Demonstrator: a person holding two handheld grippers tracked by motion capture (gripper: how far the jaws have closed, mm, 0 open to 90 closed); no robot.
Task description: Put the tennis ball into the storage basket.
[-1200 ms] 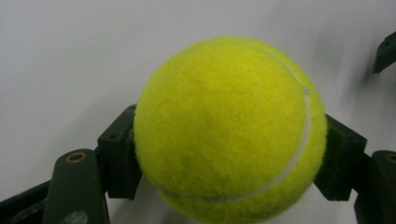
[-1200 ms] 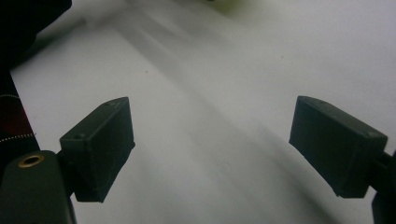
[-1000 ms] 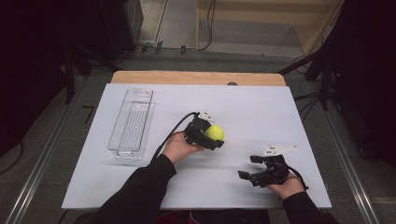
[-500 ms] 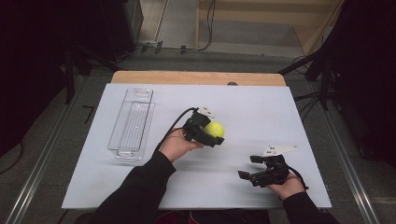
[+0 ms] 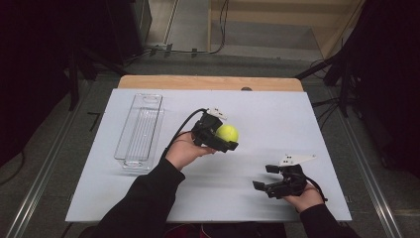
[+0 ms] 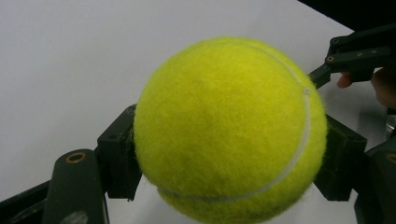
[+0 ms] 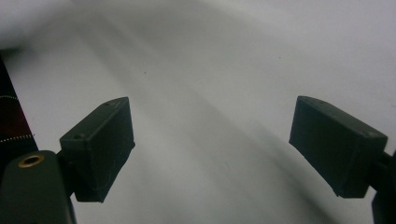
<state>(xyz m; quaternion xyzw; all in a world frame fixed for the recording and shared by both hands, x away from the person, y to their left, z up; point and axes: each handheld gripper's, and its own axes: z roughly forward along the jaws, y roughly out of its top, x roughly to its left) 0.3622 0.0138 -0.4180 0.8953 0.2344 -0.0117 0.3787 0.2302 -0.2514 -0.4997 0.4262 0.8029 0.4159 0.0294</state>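
The left tool (image 5: 224, 139) has a tennis ball (image 5: 228, 133) clamped between its 2 black jaws, held up off the counter (image 5: 148, 198) near the middle, with the person's left hand (image 5: 184, 151) wrapped around the tool's body. In the left gripper view the ball (image 6: 229, 128) is a fuzzy yellow-green sphere with that matted felt nap, and you can see the pale curved seam running down its right side and along the bottom. The blocky matte black pads (image 6: 119, 158) press into it from both sides, so it's a proper grip and not just resting there.

The right tool (image 5: 270, 178) sits low near the front right of the counter, well apart from the ball. Its jaws are spread wide with nothing between them. In the right gripper view the 2 chunky rectangular pads (image 7: 100, 144) stand far apart over bare counter, and the one brass-coloured screw eyelet shows at the bottom left. The grey three-cornered plate (image 5: 297, 159) sits on top of it.

The counter surface is a smooth, flat, pale blue-white sheet with a wooden strip (image 5: 208, 82) along the far edge. Over on the left there's a long clear plastic tray (image 5: 140, 131), rectangular with rounded corners and a ribbed bottom, lying flat and well apart from both tools.
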